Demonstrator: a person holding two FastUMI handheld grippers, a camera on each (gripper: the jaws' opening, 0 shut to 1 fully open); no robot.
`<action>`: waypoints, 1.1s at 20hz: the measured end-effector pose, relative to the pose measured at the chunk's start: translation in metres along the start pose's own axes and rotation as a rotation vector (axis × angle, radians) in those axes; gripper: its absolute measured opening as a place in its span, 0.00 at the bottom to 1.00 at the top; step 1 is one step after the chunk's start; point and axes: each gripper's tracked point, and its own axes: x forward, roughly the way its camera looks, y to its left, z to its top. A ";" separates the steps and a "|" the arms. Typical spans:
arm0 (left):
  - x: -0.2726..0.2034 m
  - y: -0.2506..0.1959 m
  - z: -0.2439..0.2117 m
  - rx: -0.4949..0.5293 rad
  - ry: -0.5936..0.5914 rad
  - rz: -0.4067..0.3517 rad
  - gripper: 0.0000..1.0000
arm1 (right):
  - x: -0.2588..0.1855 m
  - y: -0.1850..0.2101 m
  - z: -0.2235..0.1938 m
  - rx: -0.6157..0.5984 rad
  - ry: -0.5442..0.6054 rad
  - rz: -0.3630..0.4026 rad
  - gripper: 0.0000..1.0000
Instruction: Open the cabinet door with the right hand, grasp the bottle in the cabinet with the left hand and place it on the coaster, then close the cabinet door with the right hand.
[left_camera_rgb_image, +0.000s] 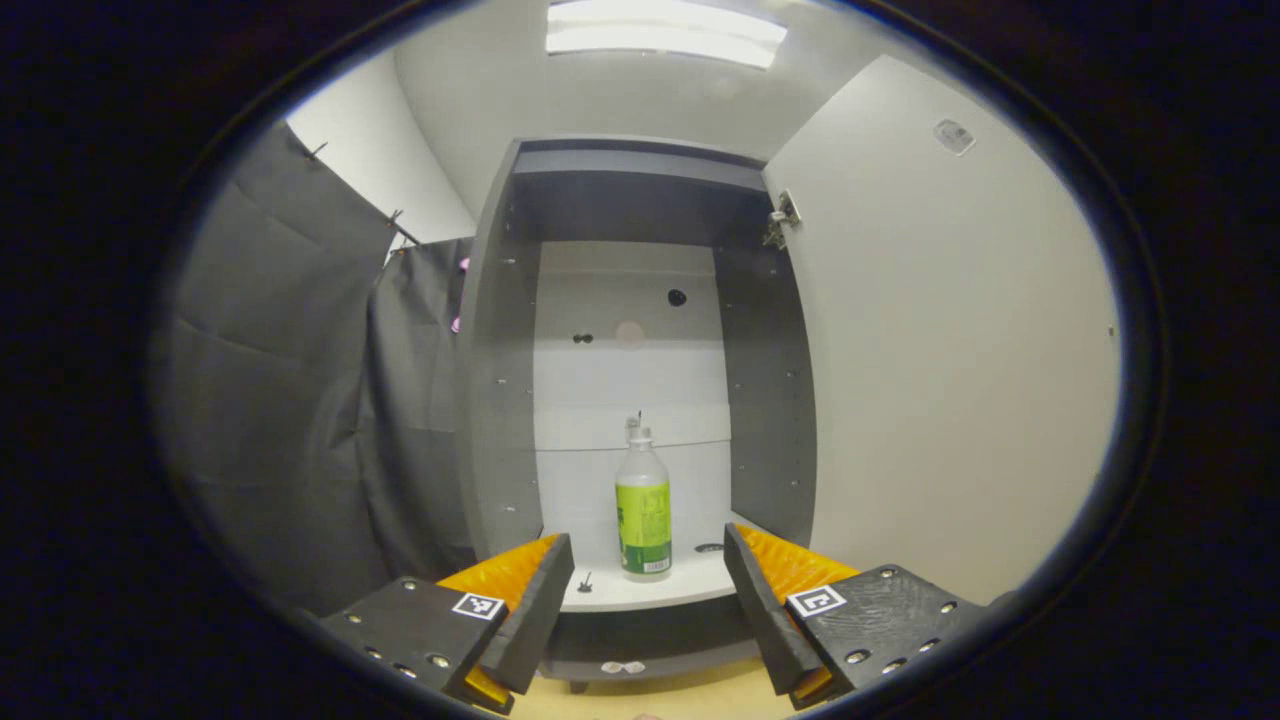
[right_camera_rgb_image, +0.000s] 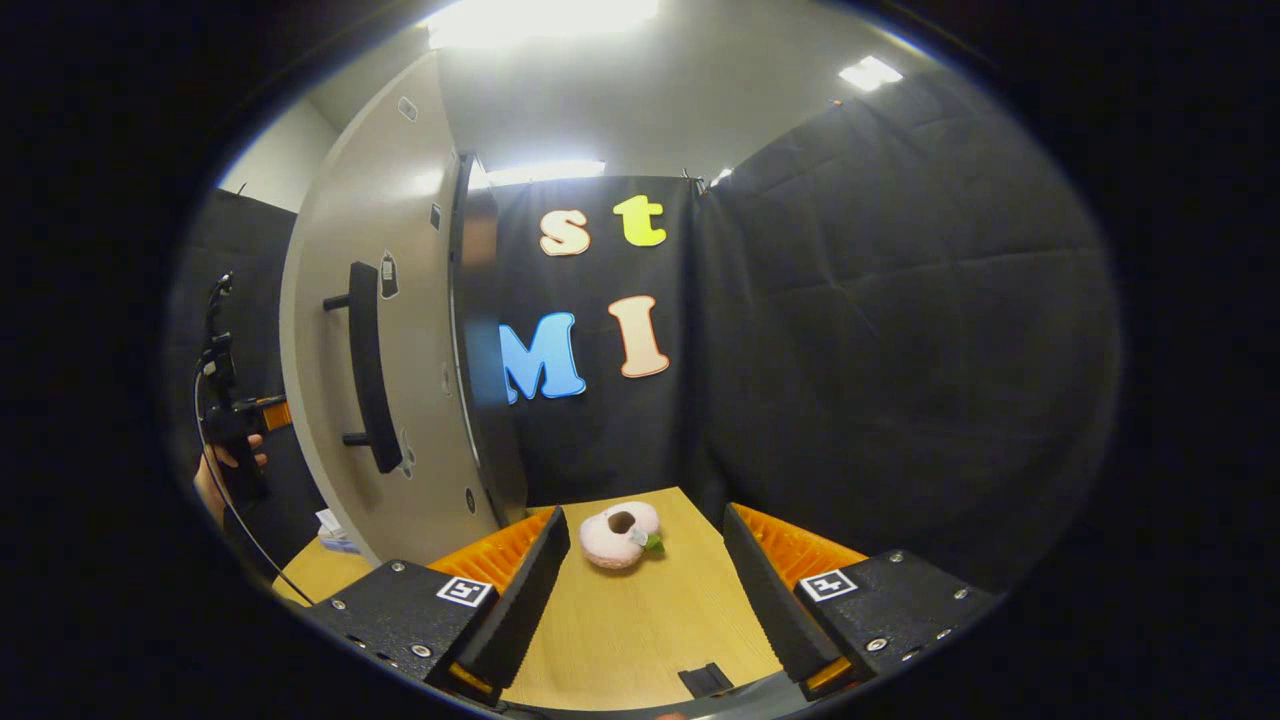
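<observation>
Grey cabinet stands open, its pale door swung out to the right in the left gripper view, hinge at the top corner. Clear plastic bottle with a green label and white cap stands upright on the white bottom shelf, about mid-width, near the front edge, with free room on both sides to the grey side walls. Left tongs spread wide, empty, lined up with the bottle but short of it, at about the shelf's front edge.

Right gripper view: right tongs also spread wide, holding nothing, over the light wooden counter. Round pink plush coaster with a dark centre hole and a small green leaf lies flat on the counter ahead, between the finger lines, bare wood all around it. Door's outer face with a black bar handle stands edge-on at left, apart from the tongs. Far left, a hand holds the other gripper.
</observation>
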 end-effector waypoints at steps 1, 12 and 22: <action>0.017 -0.001 -0.007 -0.008 0.009 -0.010 0.91 | 0.001 -0.002 -0.003 -0.007 0.006 -0.021 0.95; 0.164 0.006 -0.080 -0.003 0.095 -0.052 0.91 | 0.016 0.003 -0.018 -0.002 0.055 -0.125 0.92; 0.228 0.006 -0.110 -0.002 0.125 -0.080 0.91 | 0.037 0.022 -0.034 0.001 0.090 -0.175 0.96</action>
